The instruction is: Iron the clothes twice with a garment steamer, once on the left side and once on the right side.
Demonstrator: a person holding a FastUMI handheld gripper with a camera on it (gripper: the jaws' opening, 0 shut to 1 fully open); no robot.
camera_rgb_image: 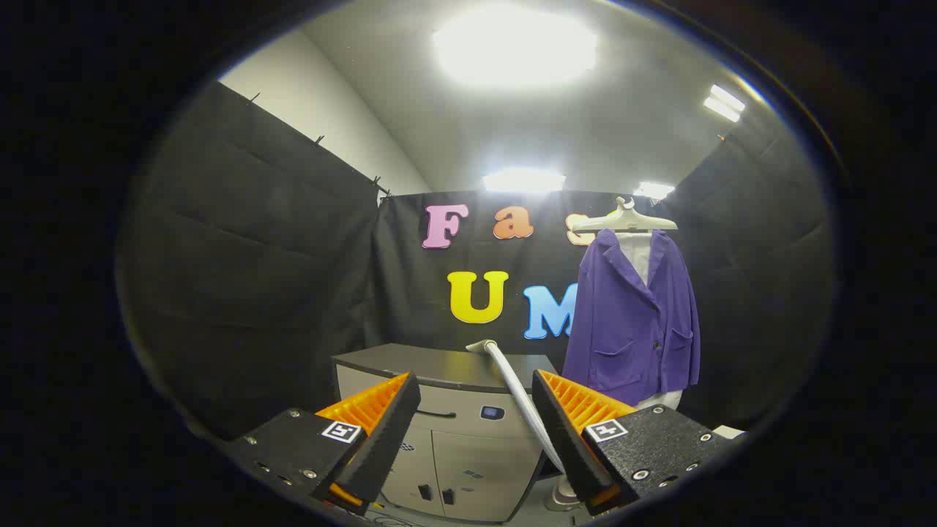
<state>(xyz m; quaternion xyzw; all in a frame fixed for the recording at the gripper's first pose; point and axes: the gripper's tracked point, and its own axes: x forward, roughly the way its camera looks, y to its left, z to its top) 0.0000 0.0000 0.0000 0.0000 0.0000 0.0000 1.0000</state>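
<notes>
- Gripper (476,432) fingers stand wide apart and hold nothing; ribbed pads (373,402) face inward across the gap.
- Between the fingers and beyond them stands a grey cabinet-like unit with a dark flat top (439,410), with door panels, a handle and a small lit button on its front.
- A pale, smooth, flexible steamer hose with a flared nozzle head (512,388) rises from a base near the floor, just beside the right finger, and its head leans over the unit's top.
- The purple jacket of soft matte fabric (637,322), with lapels, buttons and patch pockets, hangs over a white garment on a pale plastic hanger (624,218); it is beyond the right finger, against the black cloth wall.
- Judging by this, the task has barely begun: the steamer is not yet gripped and sits well apart from the jacket.
- Both passes, left side and right side, appear still to be done.
- The fabric hangs loosely, with soft folds.
</notes>
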